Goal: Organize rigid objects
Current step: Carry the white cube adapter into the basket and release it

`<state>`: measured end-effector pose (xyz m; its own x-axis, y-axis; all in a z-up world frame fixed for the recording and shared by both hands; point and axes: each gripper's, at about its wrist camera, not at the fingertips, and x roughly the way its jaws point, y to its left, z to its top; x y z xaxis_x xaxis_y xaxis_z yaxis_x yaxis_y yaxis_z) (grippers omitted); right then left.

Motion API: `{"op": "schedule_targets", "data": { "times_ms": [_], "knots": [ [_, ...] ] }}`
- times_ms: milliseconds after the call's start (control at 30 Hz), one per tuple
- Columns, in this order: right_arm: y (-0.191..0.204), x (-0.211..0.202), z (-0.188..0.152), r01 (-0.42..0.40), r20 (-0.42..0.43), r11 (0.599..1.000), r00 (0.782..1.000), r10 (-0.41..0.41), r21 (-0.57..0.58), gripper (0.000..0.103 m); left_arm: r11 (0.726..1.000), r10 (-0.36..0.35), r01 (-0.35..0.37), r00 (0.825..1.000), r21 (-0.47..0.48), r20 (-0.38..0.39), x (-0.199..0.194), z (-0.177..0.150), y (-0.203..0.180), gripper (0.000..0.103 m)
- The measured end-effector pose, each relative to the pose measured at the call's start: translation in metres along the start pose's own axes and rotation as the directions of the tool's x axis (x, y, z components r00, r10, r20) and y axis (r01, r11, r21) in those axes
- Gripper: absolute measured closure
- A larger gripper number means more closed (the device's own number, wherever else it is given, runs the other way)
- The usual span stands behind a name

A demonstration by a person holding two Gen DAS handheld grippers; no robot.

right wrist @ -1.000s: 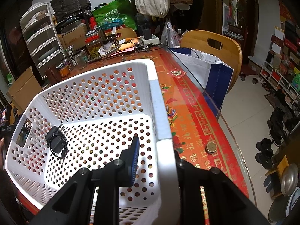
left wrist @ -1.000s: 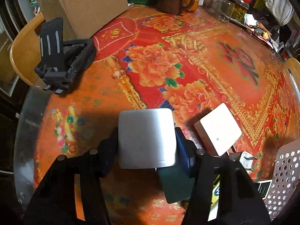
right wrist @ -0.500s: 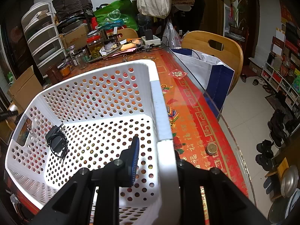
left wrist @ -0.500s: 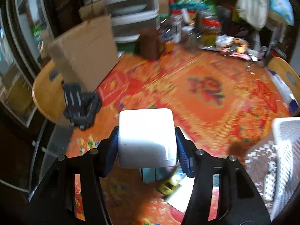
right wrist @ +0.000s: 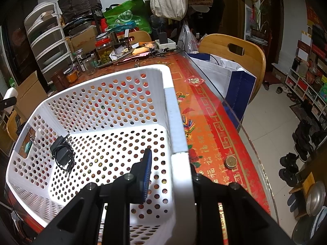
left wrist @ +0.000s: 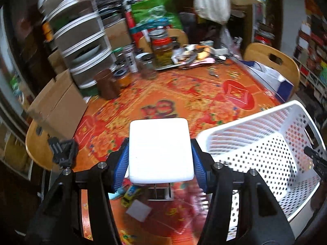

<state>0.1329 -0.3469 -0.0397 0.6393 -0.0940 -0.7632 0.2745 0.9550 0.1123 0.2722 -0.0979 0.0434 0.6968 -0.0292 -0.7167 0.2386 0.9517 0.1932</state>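
One white box [left wrist: 160,150] is clamped in the left gripper [left wrist: 160,161], held aloft; one white basket [right wrist: 175,122] at 3 o'clock is gripped by the right gripper [right wrist: 169,173].

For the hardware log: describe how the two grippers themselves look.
Both match: the left gripper and right gripper have matte black angular finger frames with cut-out openings, silver screw heads at the joints, and ribbed blue pads. No cables, markings or sleeves show.
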Motion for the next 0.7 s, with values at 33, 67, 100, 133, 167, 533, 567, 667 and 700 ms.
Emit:
{"op": "schedule_targets", "data": {
  "times_ms": [33,67,100,133,167,533,567,667,700],
  "knots": [
    [0.0,0.0,0.0,-0.002,0.001,1.0,1.0,0.002,0.001,0.083,1.0,-0.003,0.003,1.0,0.019,-0.001,0.0,0.001,-0.012,0.049],
    [0.0,0.0,0.0,-0.004,0.002,1.0,1.0,0.004,0.001,0.083,0.999,-0.006,0.006,1.0,0.037,-0.005,-0.001,0.002,-0.022,0.049],
    [0.0,0.0,0.0,-0.006,0.002,1.0,1.0,0.006,0.002,0.083,0.998,-0.009,0.009,1.0,0.055,-0.009,0.0,0.003,-0.034,0.049],
    [0.0,0.0,0.0,-0.007,0.003,1.0,1.0,0.007,0.002,0.083,0.996,-0.014,0.016,1.0,0.085,-0.016,0.0,0.005,-0.049,0.049],
    [-0.001,0.0,-0.001,-0.009,0.003,1.0,1.0,0.009,0.002,0.083,0.995,-0.018,0.02,1.0,0.103,-0.023,0.001,0.004,-0.06,0.049],
    [-0.007,-0.001,-0.003,-0.038,0.004,0.999,0.999,0.038,0.007,0.083,0.938,-0.041,0.109,0.977,0.33,-0.208,0.053,-0.006,-0.168,0.049],
    [-0.008,-0.001,-0.003,-0.039,0.005,0.999,0.999,0.039,0.008,0.083,0.931,-0.034,0.113,0.973,0.348,-0.227,0.058,-0.008,-0.174,0.049],
    [-0.008,-0.002,-0.004,-0.042,0.006,0.999,0.999,0.042,0.009,0.083,0.91,-0.014,0.133,0.957,0.394,-0.291,0.077,-0.014,-0.187,0.049],
    [-0.008,-0.002,-0.004,-0.043,0.006,0.999,0.999,0.043,0.009,0.083,0.903,-0.008,0.142,0.95,0.406,-0.313,0.083,-0.017,-0.192,0.049]
  ]
}}
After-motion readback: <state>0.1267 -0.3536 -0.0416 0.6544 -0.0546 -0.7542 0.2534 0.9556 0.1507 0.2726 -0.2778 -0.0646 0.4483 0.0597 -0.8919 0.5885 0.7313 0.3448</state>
